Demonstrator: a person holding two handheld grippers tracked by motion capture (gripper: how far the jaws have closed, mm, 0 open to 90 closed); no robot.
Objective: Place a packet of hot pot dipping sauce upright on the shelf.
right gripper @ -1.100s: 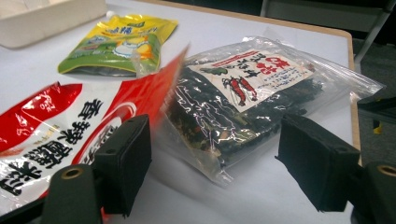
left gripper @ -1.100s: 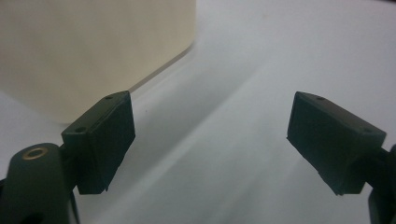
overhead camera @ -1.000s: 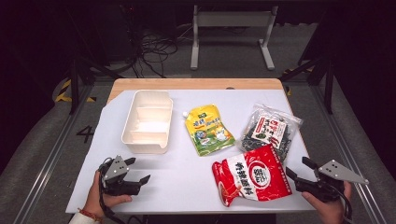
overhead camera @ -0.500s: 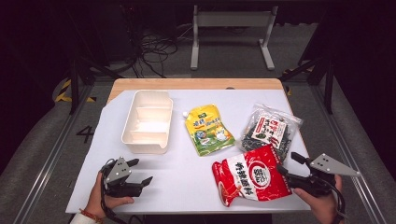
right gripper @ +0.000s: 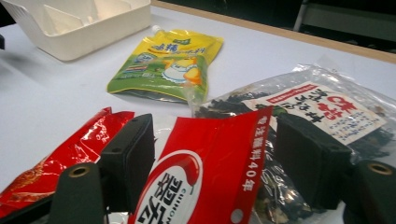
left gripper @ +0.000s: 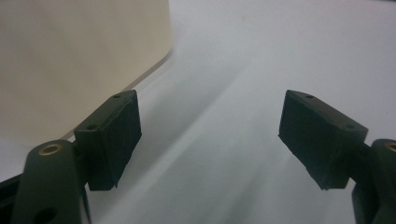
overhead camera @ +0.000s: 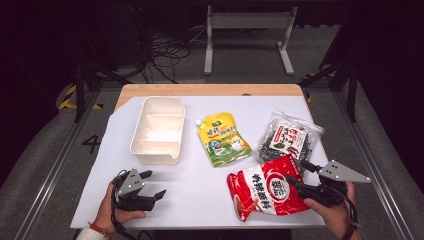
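Observation:
A red snack bag (overhead camera: 265, 192) lies at the table's front right, and its right edge stands up between the jaws of my right gripper (overhead camera: 298, 172). In the right gripper view the red bag (right gripper: 187, 177) spans the gap of that gripper (right gripper: 215, 154); the jaws stand apart and do not pinch it. A yellow-green spouted pouch (overhead camera: 223, 140) (right gripper: 168, 60) lies mid-table. A clear bag of dark seaweed (overhead camera: 290, 137) (right gripper: 327, 112) lies to its right. My left gripper (overhead camera: 154, 184) (left gripper: 210, 135) rests open on the white tabletop with nothing between its jaws, just in front of the white divided container (overhead camera: 157, 130) (left gripper: 70, 56).
The white table (overhead camera: 200, 200) has a wooden strip along its far edge. The white container (right gripper: 74, 28) has several compartments with nothing in them. Metal frames and cables stand on the dark floor beyond the table.
My right gripper has slid left toward the red bag, so its jaws now straddle the bag's right edge. The left gripper has stayed put.

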